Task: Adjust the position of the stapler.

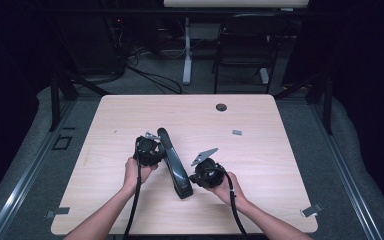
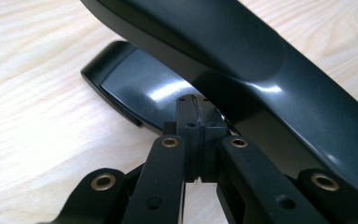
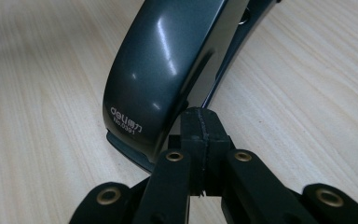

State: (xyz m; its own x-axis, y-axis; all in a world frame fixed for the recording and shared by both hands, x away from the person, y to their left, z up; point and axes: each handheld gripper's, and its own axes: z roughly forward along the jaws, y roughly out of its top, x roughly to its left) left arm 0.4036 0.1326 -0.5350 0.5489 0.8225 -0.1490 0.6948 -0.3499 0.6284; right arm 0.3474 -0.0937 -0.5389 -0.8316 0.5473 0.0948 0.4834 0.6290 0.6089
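The stapler lies near the middle of the high view on the wooden table, between the left gripper and the right gripper, each with its jaws pressed together on nothing and its tip right at the stapler's side. With no grip on the smooth, glossy body, a push from either tip could make it skid or spin away. In the right gripper view, white print in the lower left reads "deli" above "No.0301", as far as I can tell.

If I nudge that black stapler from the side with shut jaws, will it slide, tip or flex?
The stapler looks rigid, so it probably won't flex. Its glossy shell may let the jaws skid off. It lies long and low on the smooth table, so it should slide or pivot rather than tip, though the raised top arm might rock down.
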